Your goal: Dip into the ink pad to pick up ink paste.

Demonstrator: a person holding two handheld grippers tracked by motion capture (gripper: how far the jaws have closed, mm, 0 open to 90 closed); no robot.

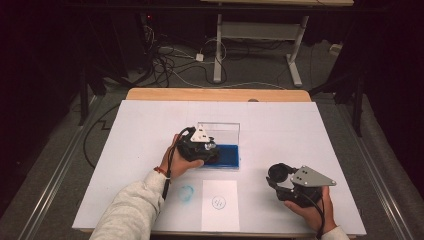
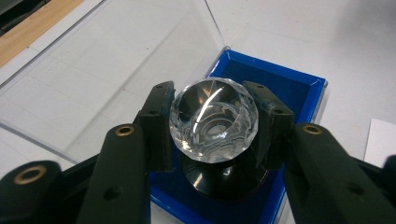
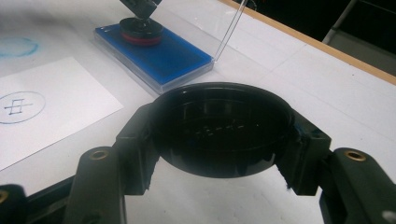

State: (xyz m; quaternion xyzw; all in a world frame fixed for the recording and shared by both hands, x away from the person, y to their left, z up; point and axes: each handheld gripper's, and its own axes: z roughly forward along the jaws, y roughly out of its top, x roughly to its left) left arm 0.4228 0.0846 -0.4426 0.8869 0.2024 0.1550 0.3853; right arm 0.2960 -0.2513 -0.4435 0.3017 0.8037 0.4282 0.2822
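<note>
The left claw [image 2: 212,123] pinches a clear faceted glass knob [image 2: 214,120] from both sides, pads tight against it. The knob sits on a black round base [image 2: 224,179], which stands in the blue tray [image 2: 299,91] of a case w/ its clear lid [image 2: 93,74] propped open behind. In the high view that claw [image 1: 207,150] hangs over the tray's left end.

The right claw [image 3: 219,135] is clamped on a black round cap [image 3: 219,126], hollow side up, held just above the surface near the front right corner, well apart from the case.

The surface [image 1: 300,130] is a white board on a wooden top, w/ a grey floor round it, cables lying behind, a second desk's legs further back, and the room dark.

Count: 2 claws, 1 case, 1 knob, 1 cap, 1 white card [image 1: 220,202] w/ a circled mark, 1 blue smudged ring [image 1: 186,192] left of the card.
</note>
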